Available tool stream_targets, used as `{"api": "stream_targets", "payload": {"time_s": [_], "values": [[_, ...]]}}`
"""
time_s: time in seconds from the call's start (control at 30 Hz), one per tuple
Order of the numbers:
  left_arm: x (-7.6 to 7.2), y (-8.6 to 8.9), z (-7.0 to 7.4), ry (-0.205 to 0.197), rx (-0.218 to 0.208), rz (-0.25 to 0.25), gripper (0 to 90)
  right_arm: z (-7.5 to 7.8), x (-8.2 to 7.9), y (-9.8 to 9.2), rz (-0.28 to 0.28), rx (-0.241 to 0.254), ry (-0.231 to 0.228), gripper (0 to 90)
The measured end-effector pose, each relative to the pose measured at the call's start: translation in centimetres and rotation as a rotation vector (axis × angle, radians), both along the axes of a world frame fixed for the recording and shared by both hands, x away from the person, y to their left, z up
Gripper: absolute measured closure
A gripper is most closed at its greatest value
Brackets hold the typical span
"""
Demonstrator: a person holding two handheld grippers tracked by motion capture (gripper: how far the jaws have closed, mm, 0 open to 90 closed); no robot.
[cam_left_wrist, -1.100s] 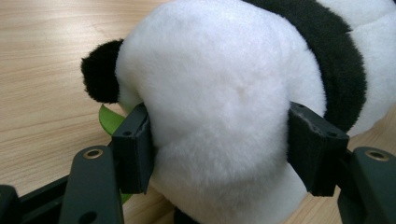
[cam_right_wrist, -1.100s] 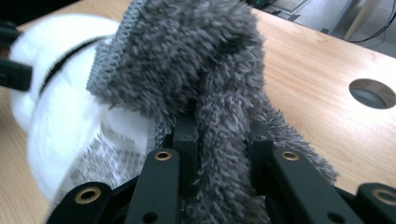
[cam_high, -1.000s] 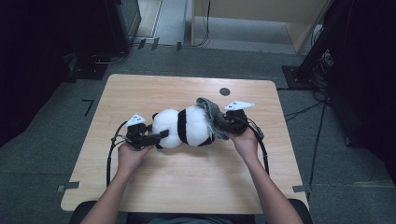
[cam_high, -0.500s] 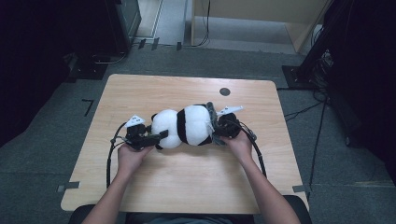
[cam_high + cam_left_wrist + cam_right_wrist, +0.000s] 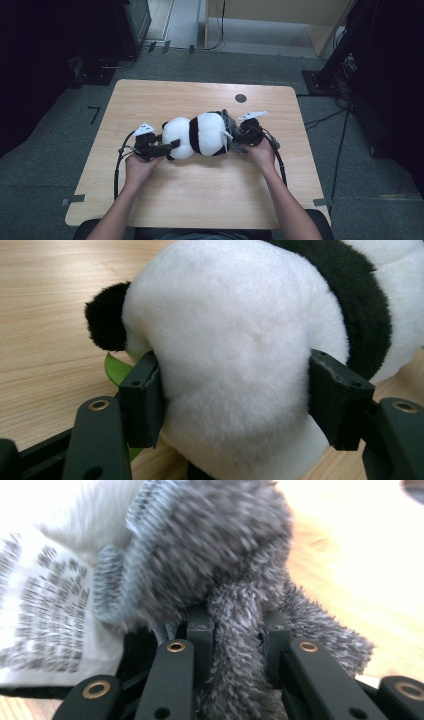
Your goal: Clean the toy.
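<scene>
A black-and-white panda plush (image 5: 200, 135) lies on its side in the middle of the wooden table (image 5: 150, 100). My left gripper (image 5: 170, 146) is shut on its round white end (image 5: 240, 340), one black pad (image 5: 142, 400) pressed into the fur on each side. A green leaf (image 5: 117, 370) pokes out by the left pad. My right gripper (image 5: 235, 137) is at the plush's other end, shut on a strip of grey fuzzy knit fabric (image 5: 215, 545) that bunches against the white fur. A white printed label (image 5: 45, 615) hangs beside it.
A small dark round spot (image 5: 240, 98) marks the table behind the plush. Cables trail from both grippers toward the person's forearms. Dark equipment and cables stand on the floor around the table.
The right gripper has sunk toward the table with the grey fabric, bringing it down against the plush's end. The left gripper and the plush have stayed in place.
</scene>
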State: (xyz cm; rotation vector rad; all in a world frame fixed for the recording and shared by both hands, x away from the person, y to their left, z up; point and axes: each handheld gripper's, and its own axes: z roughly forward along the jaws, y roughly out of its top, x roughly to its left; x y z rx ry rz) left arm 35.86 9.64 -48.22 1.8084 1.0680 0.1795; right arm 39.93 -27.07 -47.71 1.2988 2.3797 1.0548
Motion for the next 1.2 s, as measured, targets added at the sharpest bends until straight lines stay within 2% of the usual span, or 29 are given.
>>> {"api": "stream_targets", "payload": {"time_s": [0.07, 0.13, 0.17, 0.27, 0.37, 0.47, 0.57, 0.7, 0.87, 0.97, 1.07, 1.2], "values": [[0.1, 0.0, 0.0, 0.004, 0.000, -0.003, 32.2, 0.9, -0.2, -0.6, -0.018, 0.018, -0.015, 74.6], [0.1, 0.0, 0.1, 0.005, 0.003, -0.005, 32.2, 1.9, -0.4, -1.2, -0.030, 0.016, -0.043, 74.7], [0.1, 0.0, 0.1, 0.006, 0.004, -0.005, 32.2, 2.6, -0.6, -1.5, -0.037, 0.020, -0.071, 74.7], [0.1, 0.0, 0.1, 0.007, 0.008, -0.007, 32.2, 4.2, -1.0, -1.9, -0.055, 0.048, -0.104, 74.6], [0.1, 0.0, 0.2, 0.009, 0.014, -0.009, 32.1, 5.8, -1.5, -2.0, -0.054, 0.037, -0.144, 74.6], [0.1, 0.0, 0.3, 0.009, 0.019, -0.011, 32.1, 7.2, -2.2, -2.2, -0.056, 0.074, -0.179, 74.6], [0.0, -0.1, 0.3, 0.009, 0.018, -0.007, 32.1, 8.1, -2.7, -1.7, -0.037, 0.089, -0.190, 74.6], [0.0, -0.1, 0.3, 0.006, 0.019, -0.006, 32.2, 8.4, -3.2, -0.2, 0.012, 0.079, -0.204, 74.5], [0.1, -0.3, 0.1, 0.001, 0.009, -0.010, 32.2, 7.8, -3.1, 1.6, 0.056, 0.054, -0.186, 74.4], [0.2, -0.4, 0.1, 0.003, 0.005, -0.007, 32.2, 6.9, -3.0, 2.2, 0.054, 0.031, -0.184, 74.2], [0.2, -0.4, 0.1, 0.006, 0.004, -0.005, 32.3, 6.6, -2.7, 2.1, 0.046, 0.045, -0.178, 73.9], [0.2, -0.5, 0.1, 0.006, 0.007, -0.003, 32.3, 6.0, -2.6, 2.1, 0.042, 0.037, -0.177, 73.9]]}}
